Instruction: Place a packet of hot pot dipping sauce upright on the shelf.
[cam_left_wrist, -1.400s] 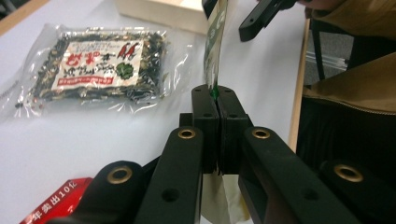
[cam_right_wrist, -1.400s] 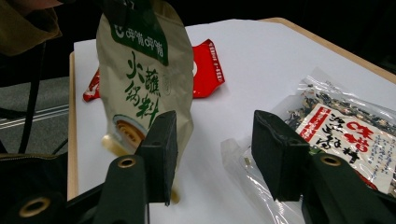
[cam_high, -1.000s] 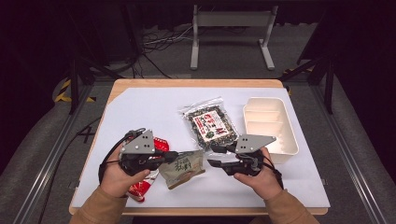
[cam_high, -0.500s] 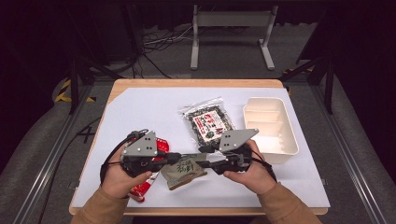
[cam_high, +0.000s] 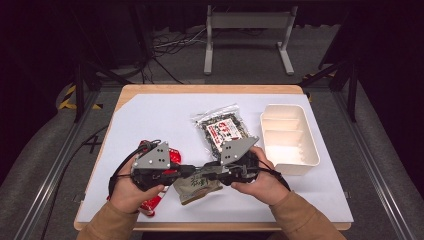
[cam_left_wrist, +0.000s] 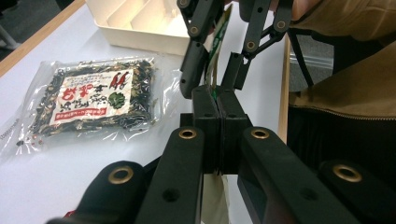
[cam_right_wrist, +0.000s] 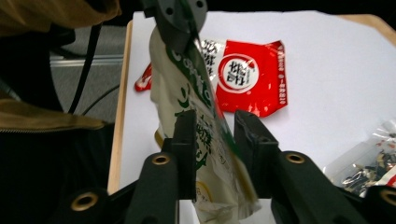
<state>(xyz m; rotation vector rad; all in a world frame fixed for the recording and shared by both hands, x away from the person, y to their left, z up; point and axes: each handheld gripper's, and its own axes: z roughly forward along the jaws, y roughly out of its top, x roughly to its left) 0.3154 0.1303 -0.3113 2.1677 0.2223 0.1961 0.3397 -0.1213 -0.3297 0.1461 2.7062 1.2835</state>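
**Right gripper closes in on the pouch held by the left**

Since a second ago the right gripper (cam_high: 212, 172) has crossed from beside the tray to the middle of the desk, and it now meets the left gripper (cam_high: 192, 171) nose to nose over the pale green-printed snack pouch (cam_high: 200, 184). Its jaws have just been closing, with the pouch's edge between them.

Around the pair: a clear plastic bag of dark dried seaweed with a red-and-white label (cam_high: 224, 129) lies flat on the white desk cover (cam_high: 150, 120) just behind the grippers, and the left gripper view shows it to the left of the jaws, apart from them. A cream plastic tray with dividers (cam_high: 289, 141) sits near the right hand (cam_high: 260, 180). A red foil packet with a white round mark (cam_right_wrist: 252, 77) lies flat beneath and behind the left gripper, partly covered by the left hand (cam_high: 131, 192). Nothing stands between the two grippers but the pouch itself.

The pouch hangs off the desk, stretched between the two grippers. The left jaws are pressed together on one edge of it, pads flush, the film running out between them. In the right gripper view the pouch passes through the gap between the right jaws at a slant; the pads stand close on either side, with a gap still visible, so they are not yet clamped.
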